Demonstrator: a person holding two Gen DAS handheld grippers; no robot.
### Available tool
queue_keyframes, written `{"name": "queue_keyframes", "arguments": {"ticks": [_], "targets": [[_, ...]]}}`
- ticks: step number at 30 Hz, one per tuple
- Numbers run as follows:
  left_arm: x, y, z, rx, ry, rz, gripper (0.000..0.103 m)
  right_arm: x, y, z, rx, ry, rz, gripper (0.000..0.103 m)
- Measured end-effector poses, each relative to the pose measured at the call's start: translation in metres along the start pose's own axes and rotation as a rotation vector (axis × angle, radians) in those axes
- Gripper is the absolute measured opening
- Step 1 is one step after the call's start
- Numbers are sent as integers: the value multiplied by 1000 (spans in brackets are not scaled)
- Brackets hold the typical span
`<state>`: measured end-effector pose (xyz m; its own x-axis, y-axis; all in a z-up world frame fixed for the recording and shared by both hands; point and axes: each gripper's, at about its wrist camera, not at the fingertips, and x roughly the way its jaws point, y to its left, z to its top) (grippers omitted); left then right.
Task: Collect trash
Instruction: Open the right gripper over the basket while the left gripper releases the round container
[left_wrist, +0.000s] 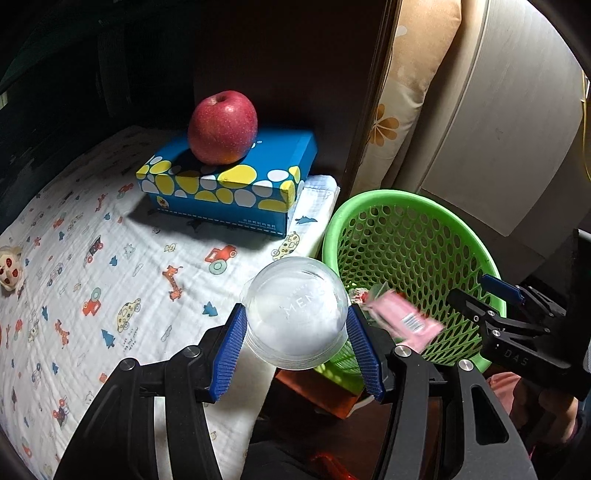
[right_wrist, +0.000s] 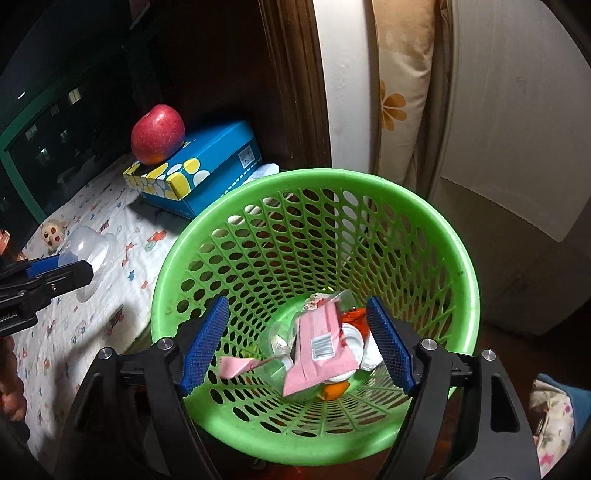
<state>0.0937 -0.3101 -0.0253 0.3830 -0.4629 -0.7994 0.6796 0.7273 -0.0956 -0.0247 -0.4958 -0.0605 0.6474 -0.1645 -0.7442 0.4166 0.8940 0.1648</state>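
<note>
My left hand-held gripper (left_wrist: 295, 341) is clamped on a clear plastic cup (left_wrist: 295, 314), over the table edge, w/ the green basket (left_wrist: 373, 197) at 3 o'clock of it. My right hand-held gripper (right_wrist: 299, 343) is spread apart over the basket, gripping nothing; a pink wrapper (right_wrist: 321, 350) sits below among other trash, btwn the pads.

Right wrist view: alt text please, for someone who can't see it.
The right gripper, open, hangs over a green basket; a pink wrapper is between its fingers, untouched, above other trash. Beyond, a red apple sits on a blue box.
</note>
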Motion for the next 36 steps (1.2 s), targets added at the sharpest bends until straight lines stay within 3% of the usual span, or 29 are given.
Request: {"name": "queue_keyframes", "arguments": {"ticks": [27,34,36], "targets": [[39,-65,11,70,72,-68,54,-31,-25,-17,36,-29,13,80],[39,-68,11,67,63,-90,69,-33,-23,-21,36,-29,19,80],[36,-65,9,65,60,-90,69,-34,-22,-23,36,-28,23,80]]}}
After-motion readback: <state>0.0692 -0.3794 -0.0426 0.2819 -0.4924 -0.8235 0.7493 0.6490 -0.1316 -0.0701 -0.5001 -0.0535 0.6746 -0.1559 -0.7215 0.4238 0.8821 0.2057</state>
